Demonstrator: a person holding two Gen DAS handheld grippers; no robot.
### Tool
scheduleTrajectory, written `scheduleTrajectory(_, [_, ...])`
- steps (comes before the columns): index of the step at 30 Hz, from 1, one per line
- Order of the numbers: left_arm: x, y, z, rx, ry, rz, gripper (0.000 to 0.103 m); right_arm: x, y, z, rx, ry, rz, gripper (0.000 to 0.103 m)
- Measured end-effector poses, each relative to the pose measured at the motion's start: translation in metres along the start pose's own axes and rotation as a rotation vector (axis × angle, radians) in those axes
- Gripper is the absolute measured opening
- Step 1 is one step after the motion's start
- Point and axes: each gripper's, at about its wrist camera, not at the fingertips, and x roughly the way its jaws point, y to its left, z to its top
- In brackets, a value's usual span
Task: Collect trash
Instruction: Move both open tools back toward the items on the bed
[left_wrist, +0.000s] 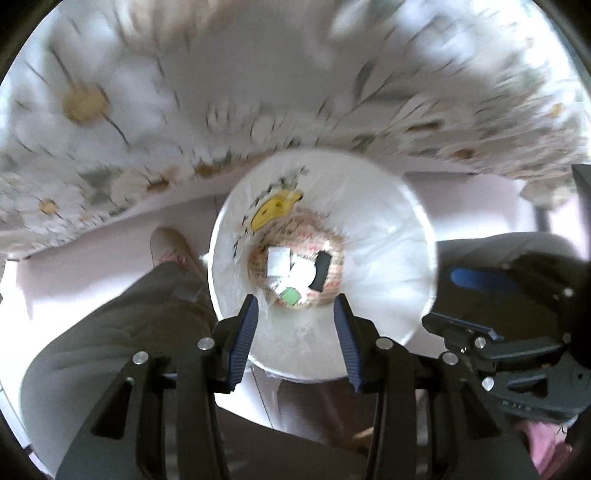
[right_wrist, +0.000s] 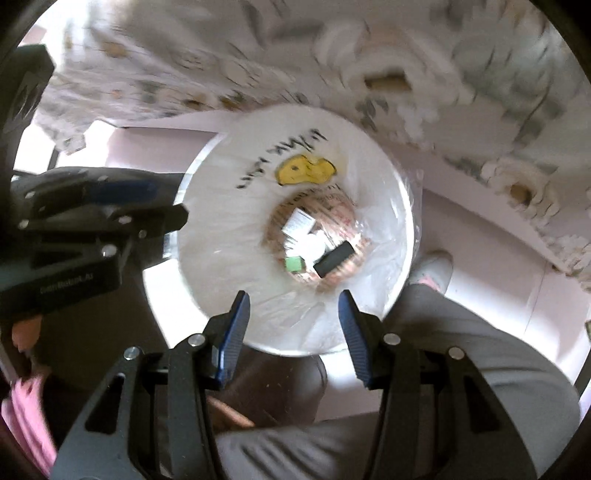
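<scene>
We hold both claws, left claw (left_wrist: 295, 312) and right claw (right_wrist: 293, 308), released and empty directly above the lined bin (left_wrist: 391, 236); its trash (left_wrist: 295, 271) lies straight below, neither claw nearer.

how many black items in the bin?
1. A black piece lies at the bottom of the white-lined trash bin, right of the white scraps and green bit. More may be hidden underneath.

L gripper (left_wrist: 295, 306) & R gripper (right_wrist: 293, 302): both pointing down, jaws wide apart, nothing held.
</scene>
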Motion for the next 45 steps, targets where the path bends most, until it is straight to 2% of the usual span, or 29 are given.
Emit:
scheduleTrajectory(6, [-0.073, -0.005, 0.006, 0.034, -0.128, 0.009, 0.060, -0.067, -0.004, -0.003, -0.022, -0.113, -0.002, 0.051])
scheduleTrajectory(7, [-0.081, -0.006, 0.008, 0.045, -0.144, 0.013, 0.064, -0.075, -0.002, -0.003, -0.030, -0.125, -0.005, 0.051])
scheduleTrajectory(8, [-0.089, -0.008, 0.011, 0.060, -0.166, 0.028, 0.068, -0.085, -0.002, -0.002, -0.038, -0.139, -0.011, 0.051])
scheduleTrajectory(11, [-0.117, -0.014, 0.019, 0.095, -0.239, 0.088, 0.071, -0.116, -0.006, 0.000, -0.046, -0.183, -0.039, 0.051])
scheduleTrajectory(15, [-0.143, -0.017, 0.034, 0.109, -0.273, 0.072, 0.079, -0.158, -0.009, 0.004, -0.072, -0.245, -0.081, 0.051])
scheduleTrajectory(20, [-0.174, -0.018, 0.052, 0.112, -0.309, 0.055, 0.080, -0.207, -0.009, 0.006, -0.099, -0.339, -0.127, 0.051])
scheduleTrajectory(24, [-0.203, -0.018, 0.061, 0.111, -0.351, 0.025, 0.083, -0.239, -0.008, 0.010, -0.117, -0.402, -0.152, 0.058])
scheduleTrajectory(26, [-0.217, -0.020, 0.069, 0.126, -0.382, 0.039, 0.084, -0.253, -0.007, 0.014, -0.124, -0.429, -0.168, 0.058])
scheduleTrajectory(28, [-0.229, -0.022, 0.076, 0.141, -0.409, 0.061, 0.086, -0.264, -0.009, 0.021, -0.127, -0.448, -0.183, 0.065])
scheduleTrajectory(32, [-0.250, -0.024, 0.094, 0.171, -0.450, 0.108, 0.091, -0.289, -0.010, 0.035, -0.135, -0.487, -0.241, 0.071])
scheduleTrajectory(40, [-0.276, -0.023, 0.129, 0.210, -0.500, 0.142, 0.091, -0.336, -0.016, 0.069, -0.132, -0.566, -0.274, 0.072])
scheduleTrajectory(45, [-0.288, -0.018, 0.156, 0.223, -0.532, 0.185, 0.092, -0.365, -0.022, 0.095, -0.133, -0.642, -0.335, 0.072])
